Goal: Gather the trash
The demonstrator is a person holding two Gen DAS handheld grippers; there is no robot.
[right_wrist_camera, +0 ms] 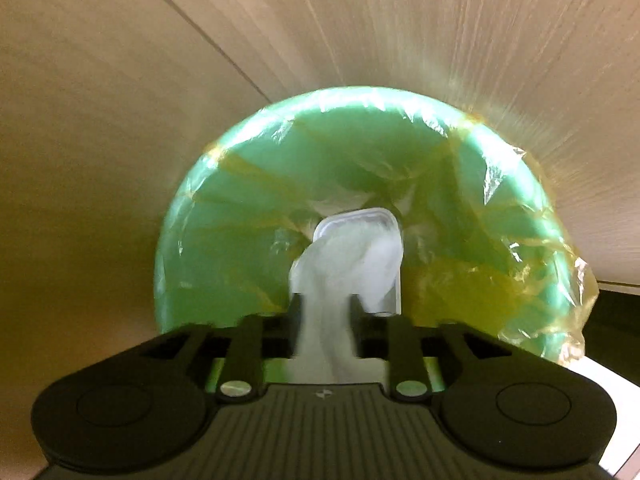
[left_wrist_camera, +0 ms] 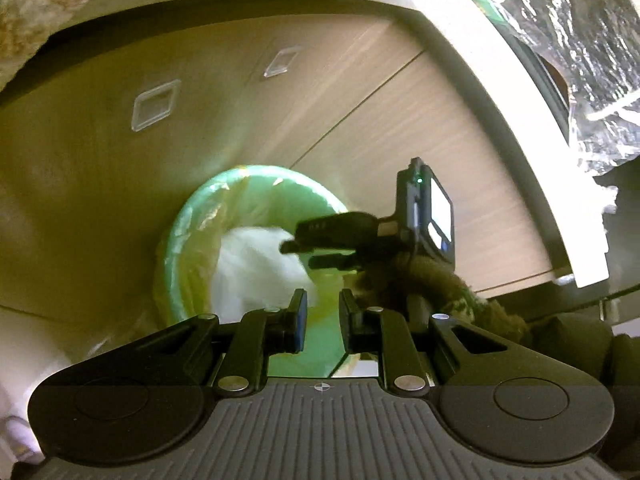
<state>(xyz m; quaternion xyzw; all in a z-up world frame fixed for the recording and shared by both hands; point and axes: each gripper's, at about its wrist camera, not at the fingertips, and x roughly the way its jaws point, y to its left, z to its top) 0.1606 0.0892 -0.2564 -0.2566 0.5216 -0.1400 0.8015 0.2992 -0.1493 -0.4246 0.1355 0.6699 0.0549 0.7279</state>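
A round green bin [left_wrist_camera: 180,240] [right_wrist_camera: 240,128] lined with a yellowish plastic bag [right_wrist_camera: 520,280] stands on the floor against a wooden cabinet. My right gripper [right_wrist_camera: 326,308] [left_wrist_camera: 300,255] hangs over the bin's mouth, pointing down. A blurred white crumpled piece [right_wrist_camera: 324,336] streaks through the gap between its fingers, which stand apart. Below it in the bin lies a white plastic tray [right_wrist_camera: 360,220]. In the left wrist view a white mass [left_wrist_camera: 256,264] fills the bin's middle. My left gripper [left_wrist_camera: 323,308] hovers above the bin's near rim, its fingers slightly apart with nothing between them.
Light wooden cabinet doors [left_wrist_camera: 400,120] rise behind the bin, with two clear stick-on squares [left_wrist_camera: 156,110]. A pale counter edge [left_wrist_camera: 500,80] runs overhead, with crinkled foil [left_wrist_camera: 580,40] beyond. A furry olive sleeve [left_wrist_camera: 440,280] holds the right gripper.
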